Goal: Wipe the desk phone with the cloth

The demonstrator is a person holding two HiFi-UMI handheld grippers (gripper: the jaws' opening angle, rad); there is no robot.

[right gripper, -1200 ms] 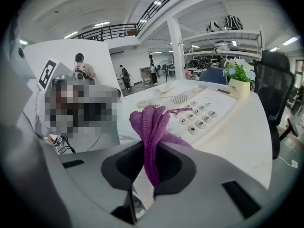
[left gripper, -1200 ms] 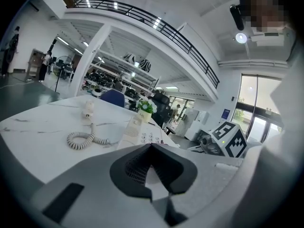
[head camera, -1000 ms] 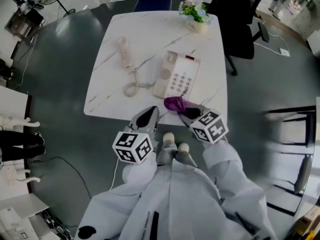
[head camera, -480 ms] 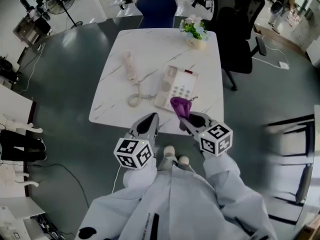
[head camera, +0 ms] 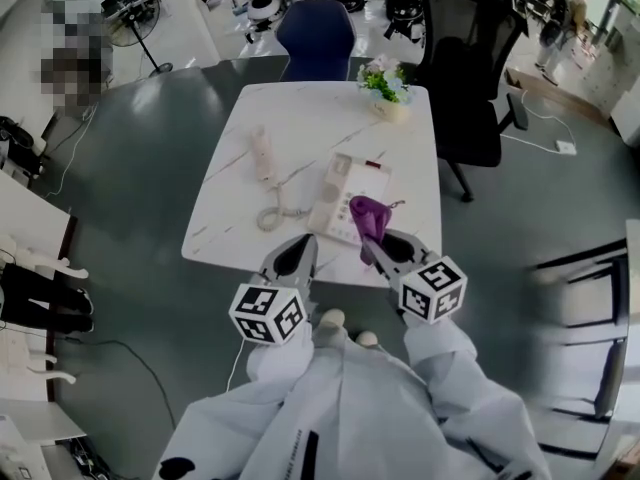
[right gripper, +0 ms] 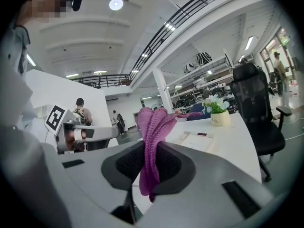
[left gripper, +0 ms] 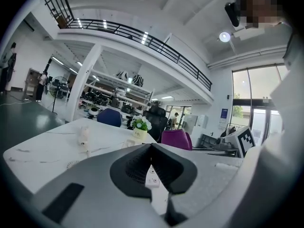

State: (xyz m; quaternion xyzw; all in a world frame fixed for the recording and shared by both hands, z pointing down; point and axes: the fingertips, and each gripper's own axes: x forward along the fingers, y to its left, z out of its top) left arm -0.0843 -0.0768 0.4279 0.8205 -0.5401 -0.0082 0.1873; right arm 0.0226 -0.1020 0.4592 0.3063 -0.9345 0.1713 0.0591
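Pinched tight in right claw (right gripper: 151, 148): purple knit cloth (right gripper: 153, 127), bunched, sticking up above the pads and hanging a little below them. Held off the tabletop (head camera: 300, 118) near its front edge, over the front-right corner of the desk phone (head camera: 347, 196) as seen from the head view; touching it or not, cannot tell. Beside it, left claw (left gripper: 151, 148) closed pad to pad, nothing in it, hovering at the front edge. On the white marble-look tabletop: cream desk phone near centre-front, keypad up, cradle bare. Off the phone, handset (head camera: 262, 154) lying flat to its left, apart from it, joined by coiled cord (head camera: 272, 213). At far right corner, small flower pot (head camera: 388, 83). Beyond the right side, black office chair (head camera: 470, 58); at the far end, blue chair (head camera: 315, 33).
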